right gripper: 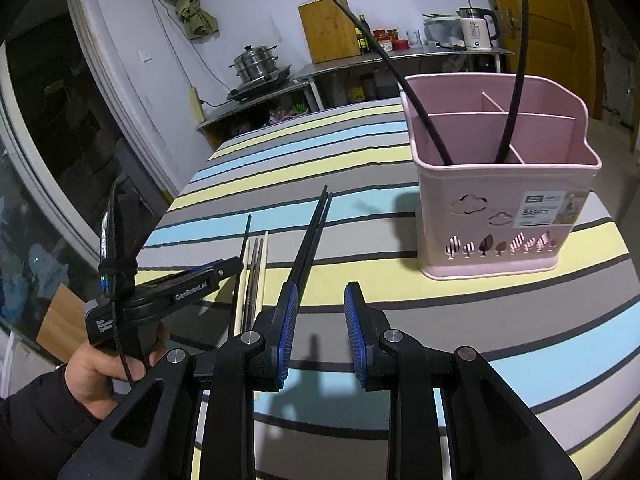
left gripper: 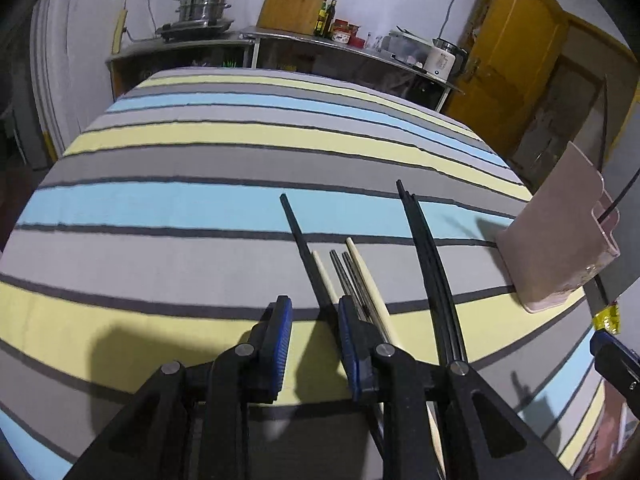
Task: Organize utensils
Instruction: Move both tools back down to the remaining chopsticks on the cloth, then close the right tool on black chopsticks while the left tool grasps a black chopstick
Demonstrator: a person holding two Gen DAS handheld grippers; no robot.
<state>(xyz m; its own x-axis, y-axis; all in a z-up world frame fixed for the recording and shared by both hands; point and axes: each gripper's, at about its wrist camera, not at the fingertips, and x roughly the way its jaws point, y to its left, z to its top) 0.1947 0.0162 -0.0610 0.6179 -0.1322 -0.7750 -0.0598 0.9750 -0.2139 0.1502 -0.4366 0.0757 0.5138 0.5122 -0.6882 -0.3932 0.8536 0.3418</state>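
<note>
A pink utensil basket stands on the striped table at the right; it also shows in the left wrist view. Two black chopsticks stand in it. Several loose chopsticks lie on the cloth: a single black one, cream and metal ones, and a black pair. My left gripper is open and hovers low over the single black chopstick and the cream ones. My right gripper is open and empty, just right of the black pair.
The striped tablecloth covers the table. Beyond its far edge stand a metal counter with a steamer pot, a cutting board, bottles and a kettle. A yellow door is at the right.
</note>
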